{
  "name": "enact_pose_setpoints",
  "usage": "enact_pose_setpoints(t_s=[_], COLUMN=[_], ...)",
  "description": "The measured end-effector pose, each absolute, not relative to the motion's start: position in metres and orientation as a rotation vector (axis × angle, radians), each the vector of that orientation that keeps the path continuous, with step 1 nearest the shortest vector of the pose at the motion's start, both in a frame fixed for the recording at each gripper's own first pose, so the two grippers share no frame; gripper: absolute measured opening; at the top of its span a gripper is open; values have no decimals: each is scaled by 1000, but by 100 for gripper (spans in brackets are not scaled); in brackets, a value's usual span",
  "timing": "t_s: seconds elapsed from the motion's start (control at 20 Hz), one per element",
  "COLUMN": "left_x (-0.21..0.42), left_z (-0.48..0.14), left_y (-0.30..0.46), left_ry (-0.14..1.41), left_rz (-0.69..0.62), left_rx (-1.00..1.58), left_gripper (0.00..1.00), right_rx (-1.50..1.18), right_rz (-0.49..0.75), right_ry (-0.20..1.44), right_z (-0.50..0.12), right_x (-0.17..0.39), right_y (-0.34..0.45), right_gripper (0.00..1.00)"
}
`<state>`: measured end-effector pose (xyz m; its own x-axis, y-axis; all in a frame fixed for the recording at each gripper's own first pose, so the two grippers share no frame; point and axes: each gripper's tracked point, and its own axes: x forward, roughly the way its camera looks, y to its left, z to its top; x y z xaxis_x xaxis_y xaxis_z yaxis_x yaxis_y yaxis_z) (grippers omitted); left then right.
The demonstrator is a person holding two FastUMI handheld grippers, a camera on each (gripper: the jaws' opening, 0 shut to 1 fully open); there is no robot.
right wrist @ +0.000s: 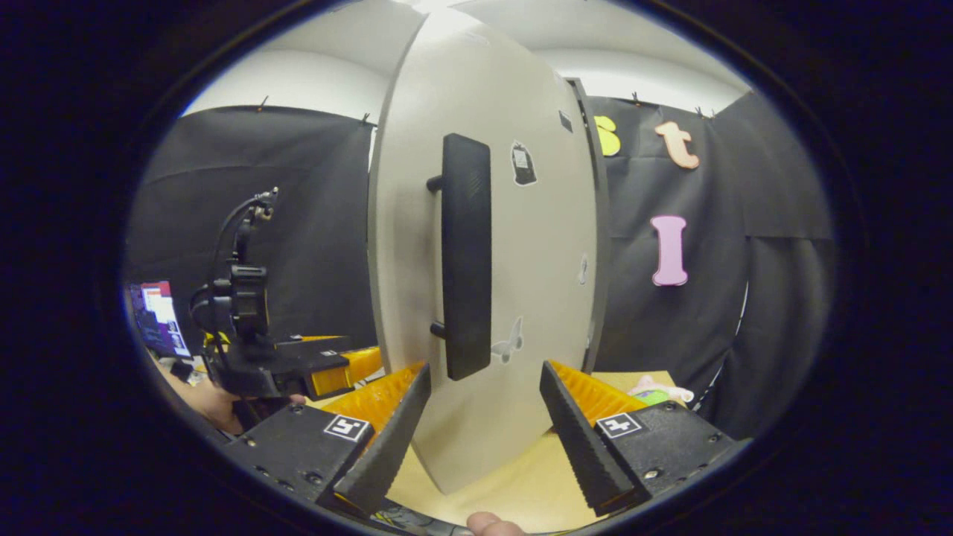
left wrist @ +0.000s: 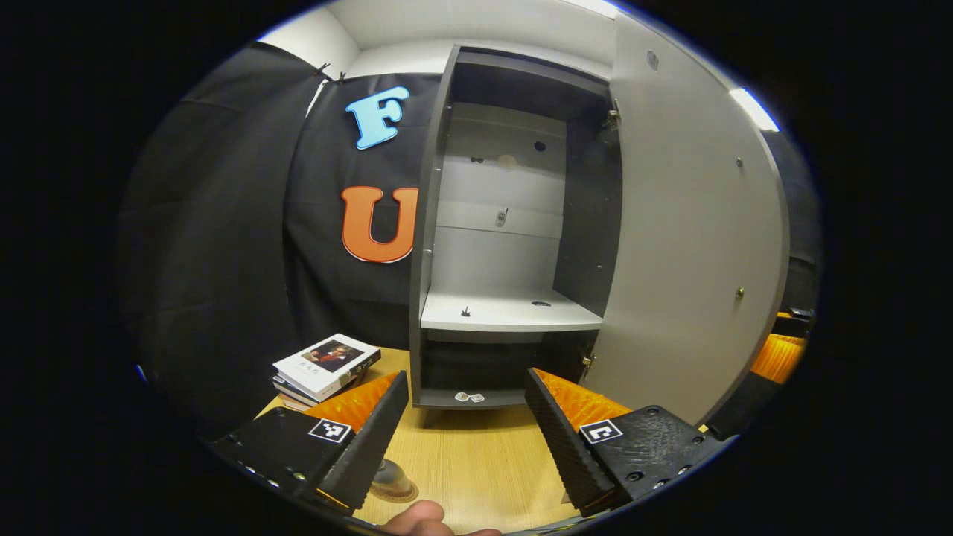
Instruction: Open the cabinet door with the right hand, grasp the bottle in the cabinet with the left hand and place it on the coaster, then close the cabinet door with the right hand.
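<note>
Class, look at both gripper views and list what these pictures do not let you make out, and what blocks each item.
1. Coaster, left gripper view: mostly hidden behind the left tongs; whether the bottle stands on it is unclear.
2. Cabinet lower compartment, left gripper view: too dark to tell its contents.
3. Cabinet interior, right gripper view: hidden by the open door.
4. Stickers on that door: too small to identify.

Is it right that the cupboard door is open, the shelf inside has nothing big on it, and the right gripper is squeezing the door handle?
Not quite. The cabinet door is open and the shelf looks bare, but the right gripper is not squeezing the handle. In the right gripper view its fingers stand open, with the handle's lower end between them and apart from both.
</note>
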<state>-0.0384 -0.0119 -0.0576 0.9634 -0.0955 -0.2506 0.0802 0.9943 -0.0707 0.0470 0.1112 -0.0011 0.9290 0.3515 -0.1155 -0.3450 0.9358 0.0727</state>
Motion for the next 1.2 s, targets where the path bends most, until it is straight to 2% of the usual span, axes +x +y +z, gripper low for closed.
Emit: enact_pose_setpoints(t_s=[0.05,0.1,0.15,0.2,0.25,0.3,0.5,0.55,0.6,0.65,0.7,0.75,0.8,0.95,1.0,1.1,1.15,1.2], left_x=[-39,-40,-40,-41,-42,-44,-57,-62,-66,-71,-75,-78,-80,-84,-85,-84,-82,-81], left_z=[-57,-55,-53,-51,-50,-49,-41,-40,-39,-41,-42,-43,-44,-46,-47,-46,-46,-47], left_y=[-12,-11,-10,-7,-3,2,28,38,44,50,56,62,66,77,79,80,78,75], left_ry=[257,253,247,242,239,236,219,212,208,211,214,213,215,221,224,223,225,227], left_rz=[-89,-88,-85,-83,-75,-62,-2,24,38,55,74,88,101,127,132,130,124,114], left_rx=[-61,-62,-64,-65,-64,-60,-53,-48,-47,-46,-45,-48,-51,-62,-63,-64,-63,-62], left_gripper=[96,100,95,95,100,95,95,95,95,95,95,95,95,95,95,95,95,95], right_rx=[73,81,80,82,89,86,39,24,8,-4,-10,-14,-18,-33,-35,-37,-41,-43], right_rz=[371,383,395,408,424,438,491,511,534,551,566,582,593,610,613,612,605,596], right_ry=[139,145,148,146,150,168,173,174,181,186,187,188,189,197,200,204,204,205], right_z=[-1,1,2,0,-2,-8,-6,-6,-7,-8,-8,-10,-10,-13,-15,-15,-15,-15], right_x=[48,50,53,57,62,66,84,88,91,95,96,93,92,92,93,93,93,93], right_y=[115,118,122,127,133,138,162,168,176,181,187,190,191,195,196,194,194,195], right_gripper=[96,96,96,96,96,96,97,92,97,98,94,98,98,98,94,94,98,98])
